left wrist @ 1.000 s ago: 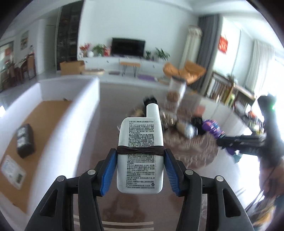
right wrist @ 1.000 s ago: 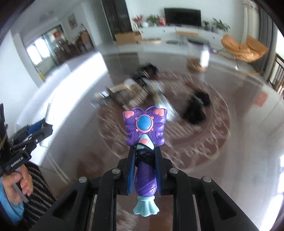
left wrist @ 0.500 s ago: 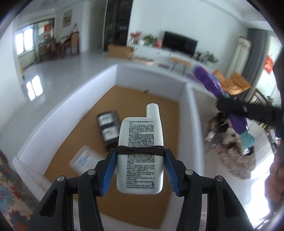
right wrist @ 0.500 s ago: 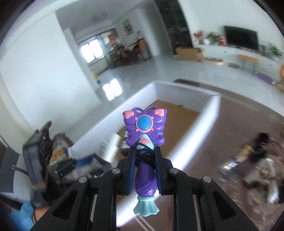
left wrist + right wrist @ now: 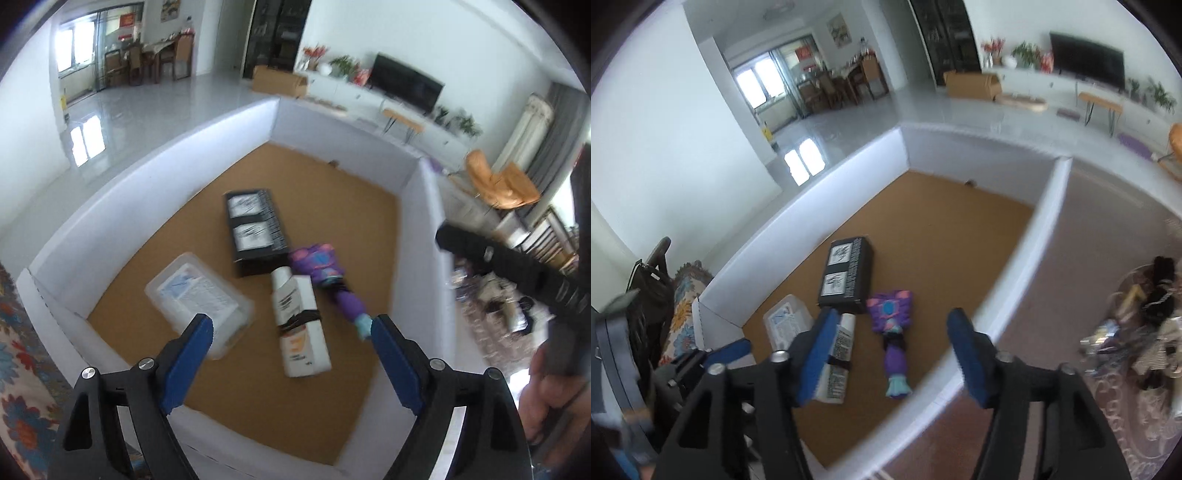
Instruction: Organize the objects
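Partly behind right hand-held gripper (image 5: 892,350), white bottle (image 5: 836,363); label blurred.

Materials inside a white-walled box (image 5: 155,166)
Matt cork-like brown floor; clear glossy plastic container (image 5: 199,299); smooth white plastic bottle (image 5: 301,325); purple plastic toy (image 5: 892,334).

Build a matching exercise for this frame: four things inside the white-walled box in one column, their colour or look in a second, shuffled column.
Things
1. flat box
2. lidded container
3. bottle
4. butterfly toy

Looks
A. purple with a teal end
B. black with two white labels
C. white with a dark band around it
D. clear plastic

Pairs: 1-B, 2-D, 3-C, 4-A
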`<action>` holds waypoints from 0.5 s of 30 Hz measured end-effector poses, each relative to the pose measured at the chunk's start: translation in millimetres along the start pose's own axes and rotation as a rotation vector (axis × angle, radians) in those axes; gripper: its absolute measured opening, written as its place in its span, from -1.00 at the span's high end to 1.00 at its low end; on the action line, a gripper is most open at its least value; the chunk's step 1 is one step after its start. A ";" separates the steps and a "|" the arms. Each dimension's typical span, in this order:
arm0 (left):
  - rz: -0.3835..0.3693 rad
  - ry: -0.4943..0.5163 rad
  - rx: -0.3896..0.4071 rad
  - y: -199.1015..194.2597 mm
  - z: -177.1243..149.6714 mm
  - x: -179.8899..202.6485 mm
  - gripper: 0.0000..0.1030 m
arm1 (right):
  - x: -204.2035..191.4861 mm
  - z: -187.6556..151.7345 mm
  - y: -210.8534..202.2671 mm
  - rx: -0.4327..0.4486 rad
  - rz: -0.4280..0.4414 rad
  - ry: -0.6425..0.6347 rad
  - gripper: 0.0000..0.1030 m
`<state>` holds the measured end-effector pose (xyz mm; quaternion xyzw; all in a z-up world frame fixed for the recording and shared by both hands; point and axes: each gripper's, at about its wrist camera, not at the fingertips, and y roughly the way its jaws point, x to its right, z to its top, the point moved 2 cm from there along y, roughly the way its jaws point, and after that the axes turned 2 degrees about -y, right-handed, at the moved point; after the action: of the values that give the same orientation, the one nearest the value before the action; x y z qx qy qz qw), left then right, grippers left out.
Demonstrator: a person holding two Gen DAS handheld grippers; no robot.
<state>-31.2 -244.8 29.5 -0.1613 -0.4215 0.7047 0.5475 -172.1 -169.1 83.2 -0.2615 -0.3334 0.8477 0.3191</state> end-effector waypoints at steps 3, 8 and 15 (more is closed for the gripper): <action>-0.087 0.050 0.054 -19.9 -3.2 37.2 -0.70 | 20.2 -17.6 -35.2 0.070 -0.080 -0.002 -0.66; -0.296 0.176 0.053 -37.4 -36.6 124.8 -0.76 | 98.5 -91.0 -85.8 0.099 -0.352 0.019 -0.70; -0.345 0.381 -0.100 29.8 -104.4 228.7 -0.87 | 213.9 -206.5 -134.2 -0.032 -0.636 0.171 -0.70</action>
<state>-57.9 5.0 -1.7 -0.2437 -0.3665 0.5362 0.7203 -128.5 143.3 -0.2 -0.2194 -0.3838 0.6750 0.5907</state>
